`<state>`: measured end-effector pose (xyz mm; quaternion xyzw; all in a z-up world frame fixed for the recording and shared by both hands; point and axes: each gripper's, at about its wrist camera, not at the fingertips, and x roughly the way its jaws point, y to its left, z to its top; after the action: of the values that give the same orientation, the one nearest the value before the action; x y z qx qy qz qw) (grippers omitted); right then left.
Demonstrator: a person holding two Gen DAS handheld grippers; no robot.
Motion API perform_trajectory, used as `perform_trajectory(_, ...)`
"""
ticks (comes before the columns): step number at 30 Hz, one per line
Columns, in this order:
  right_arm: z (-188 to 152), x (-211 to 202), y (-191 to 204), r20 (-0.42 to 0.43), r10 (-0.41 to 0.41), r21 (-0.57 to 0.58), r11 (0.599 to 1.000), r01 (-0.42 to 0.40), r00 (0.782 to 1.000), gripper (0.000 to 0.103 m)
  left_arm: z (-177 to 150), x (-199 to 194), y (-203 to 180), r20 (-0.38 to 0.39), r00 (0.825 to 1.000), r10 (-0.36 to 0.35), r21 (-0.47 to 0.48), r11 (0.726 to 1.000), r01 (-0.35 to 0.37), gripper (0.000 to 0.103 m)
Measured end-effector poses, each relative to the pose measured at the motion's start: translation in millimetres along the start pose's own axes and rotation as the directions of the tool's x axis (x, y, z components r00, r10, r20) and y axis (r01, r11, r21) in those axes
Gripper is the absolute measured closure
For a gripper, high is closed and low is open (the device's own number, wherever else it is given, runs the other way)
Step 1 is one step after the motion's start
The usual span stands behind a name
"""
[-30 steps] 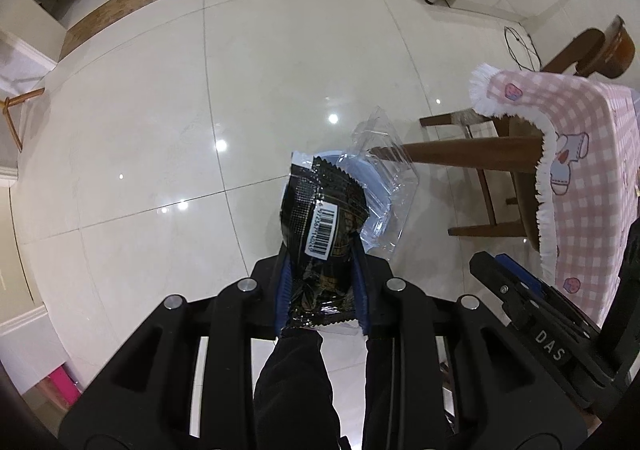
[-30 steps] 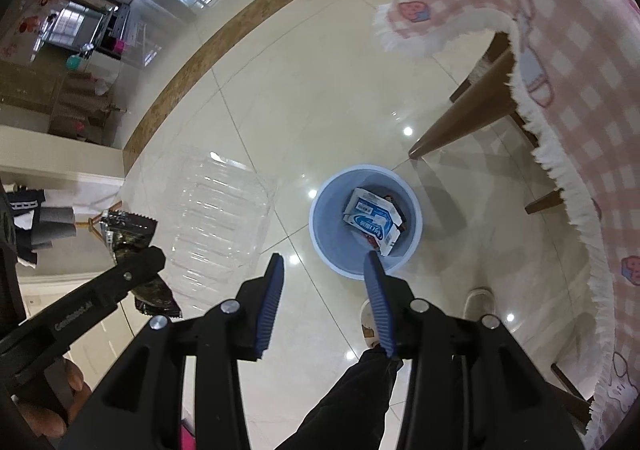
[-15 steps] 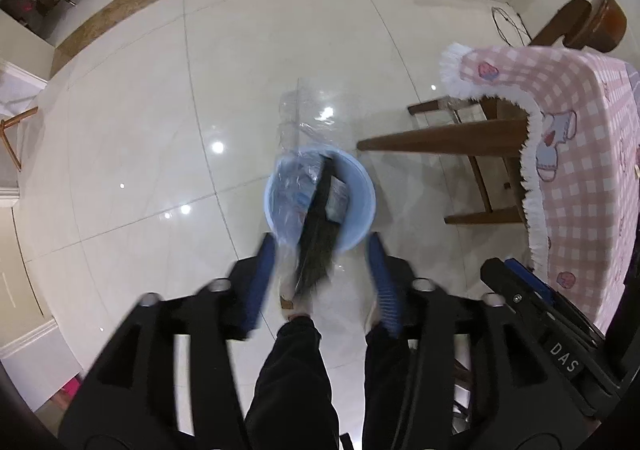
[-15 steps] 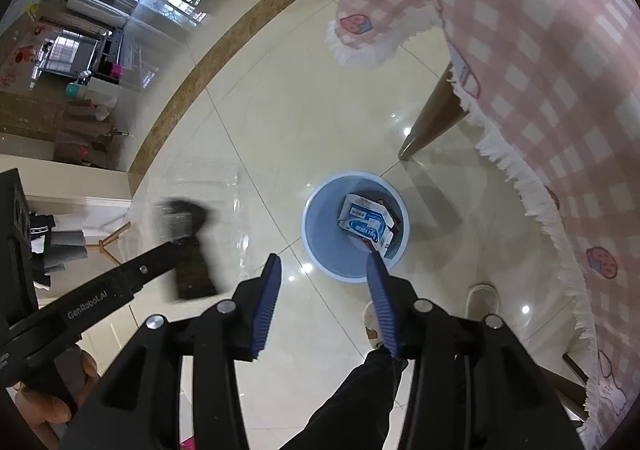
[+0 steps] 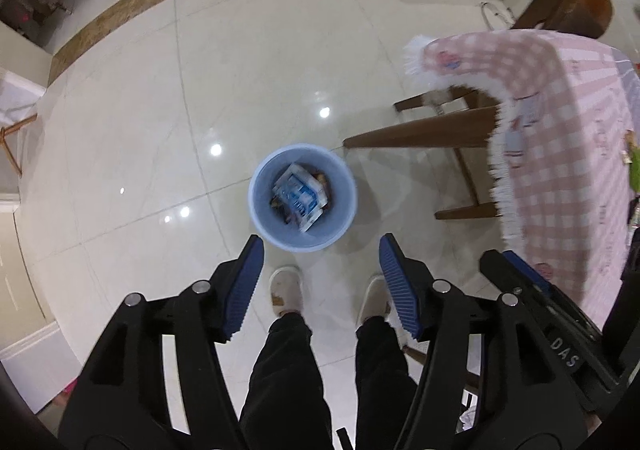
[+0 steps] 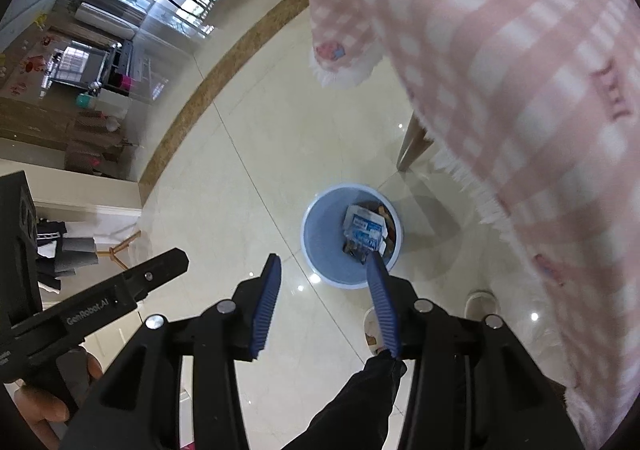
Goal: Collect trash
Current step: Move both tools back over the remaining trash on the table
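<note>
We look straight down past the left tool (image 5: 321, 250), whose two blue-padded jaws are opening wide with nothing between them. Just beyond its tips, at about twelve o'clock, a pale blue bin (image 5: 302, 197) stands on the glossy cream floor (image 5: 140, 122). Inside the bin lies a blue-and-white carton (image 5: 299, 196), tilted against darker scraps that we cannot make out. Two light slippers (image 5: 285, 289) and dark trouser legs (image 5: 286, 378) of the person show between the jaws, at six o'clock from the bin.

At three o'clock from the bin stands the bench, draped in a pink checked cloth (image 5: 560, 154) with a white fringe, with brown wooden legs (image 5: 420, 134) showing beneath it.

In the right wrist view, the right tool (image 6: 323, 262) stands moderately apart and empty. The bin (image 6: 324, 238) lies beyond its tips, toward one o'clock, and the carton (image 6: 362, 230) shows inside. The cloth (image 6: 520, 90) fills the upper right. At eight o'clock the black body of the left tool (image 6: 120, 294) reaches in, held by a hand (image 6: 44, 406) at the lower left corner.
</note>
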<state>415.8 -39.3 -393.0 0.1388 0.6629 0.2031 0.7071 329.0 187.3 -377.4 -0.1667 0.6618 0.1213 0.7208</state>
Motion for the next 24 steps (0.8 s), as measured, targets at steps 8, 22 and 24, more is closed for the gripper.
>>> perform_trajectory(8, 24.7, -86.3, -25.2, 0.183, 0.034, -0.024, 0.999, -0.03, 0.983, 0.058, 2.8, -60.2, -88.0, 0.146, 0.984, -0.106, 0.094, 0.991, 0.093, 0.043)
perform_trajectory(22, 23.3, -222.0, -202.9, 0.415, -0.248, 0.216, 0.961, 0.17, 0.875, 0.058, -21.8, -66.2, -321.6, 0.115, 0.95, -0.289, 0.399, 0.89, 0.223, 0.043)
perform_trajectory(24, 14.7, -230.9, -237.7, 0.402, -0.318, 0.277, 0.936, 0.217, 0.859, 0.058, -27.2, -59.6, -343.4, 0.099, 0.951, -0.293, 0.426, 0.876, 0.226, 0.043)
